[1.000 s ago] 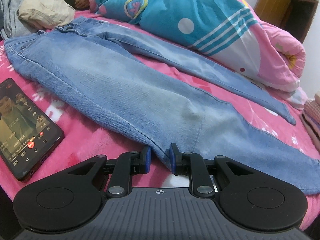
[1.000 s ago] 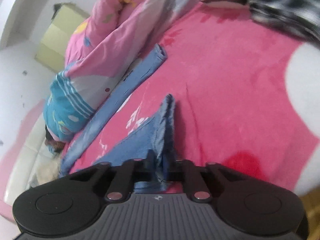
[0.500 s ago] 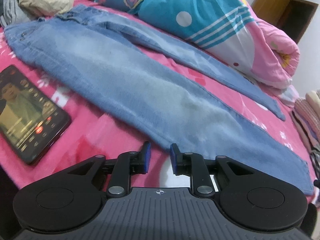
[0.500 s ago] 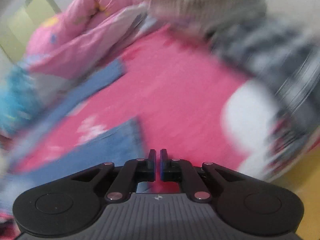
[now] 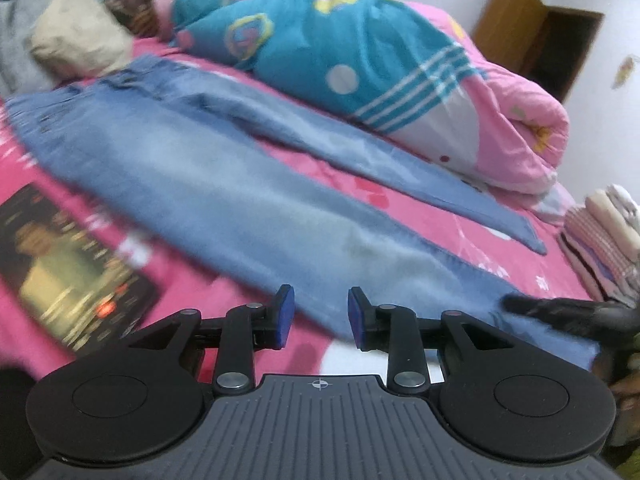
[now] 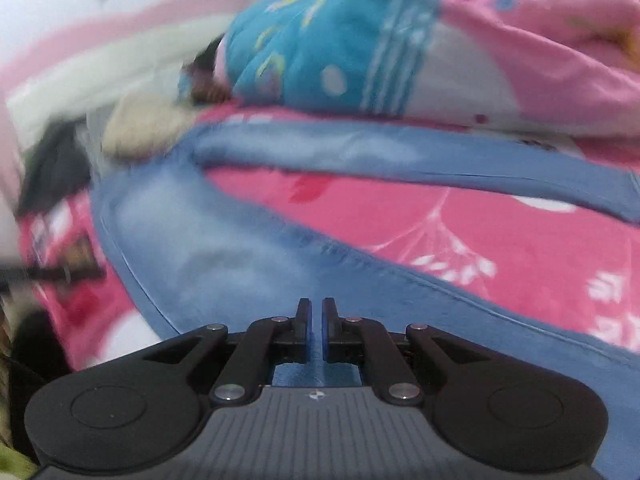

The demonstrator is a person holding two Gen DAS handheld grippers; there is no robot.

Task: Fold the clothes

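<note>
Light blue jeans (image 5: 224,184) lie flat on the pink bedspread (image 5: 360,188), legs spread apart and waist at the far left. My left gripper (image 5: 320,300) hovers just short of the near leg's edge, open, with nothing between its blue pads. A dark blurred shape, my right gripper (image 5: 560,312), is over the near leg's hem at the right. In the right wrist view the jeans (image 6: 224,256) run from below the camera to the far left. My right gripper (image 6: 316,308) hangs over the near leg, shut and empty.
A phone (image 5: 68,268) with a lit screen lies on the bed left of the jeans. A rolled blue and pink quilt (image 5: 320,40) runs along the far side, with hair showing at its left end. Folded clothes (image 5: 608,232) are stacked at the right. A beige garment (image 5: 76,36) lies by the waist.
My left gripper let go of the jeans' near edge, opened wider and lifted slightly. My right gripper released the hem, swung across the bed and rolled, and now faces the waist.
</note>
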